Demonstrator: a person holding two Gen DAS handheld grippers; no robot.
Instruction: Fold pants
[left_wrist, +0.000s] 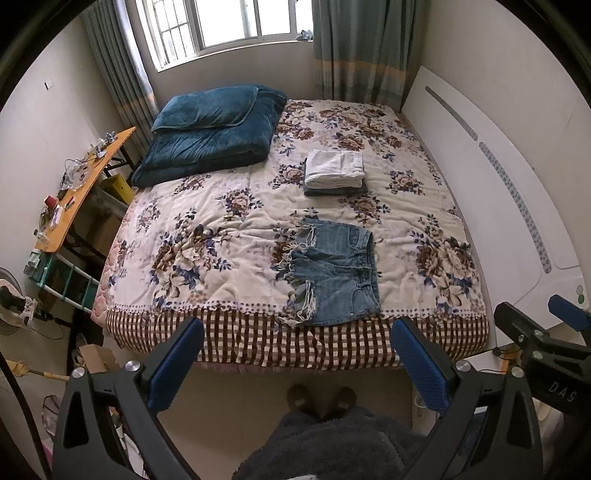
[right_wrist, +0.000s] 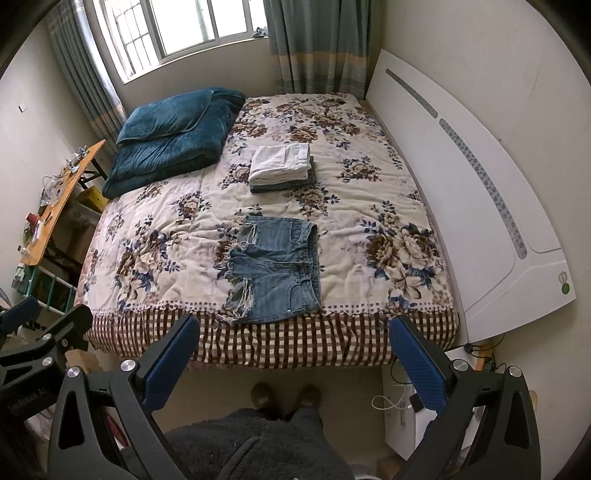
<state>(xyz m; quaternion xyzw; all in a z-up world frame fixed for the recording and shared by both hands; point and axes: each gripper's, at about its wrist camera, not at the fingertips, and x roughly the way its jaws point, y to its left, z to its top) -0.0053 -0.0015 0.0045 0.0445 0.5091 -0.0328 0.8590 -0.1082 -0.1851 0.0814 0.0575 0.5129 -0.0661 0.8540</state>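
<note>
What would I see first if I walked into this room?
Probably the frayed denim shorts lying flat near the front edge of the flowery bedspread. Behind them sits a folded stack of pants, and a big blue quilt fills the far left corner.

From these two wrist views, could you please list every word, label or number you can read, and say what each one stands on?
"DAS": white letters on the black body of the right gripper, at the right edge of the left wrist view.
White lettering on the black body of the left gripper, at the left edge of the right wrist view: too blurred to read.
Tag on the folded white pants: too small to read.
Denim shorts: no readable label.
</note>
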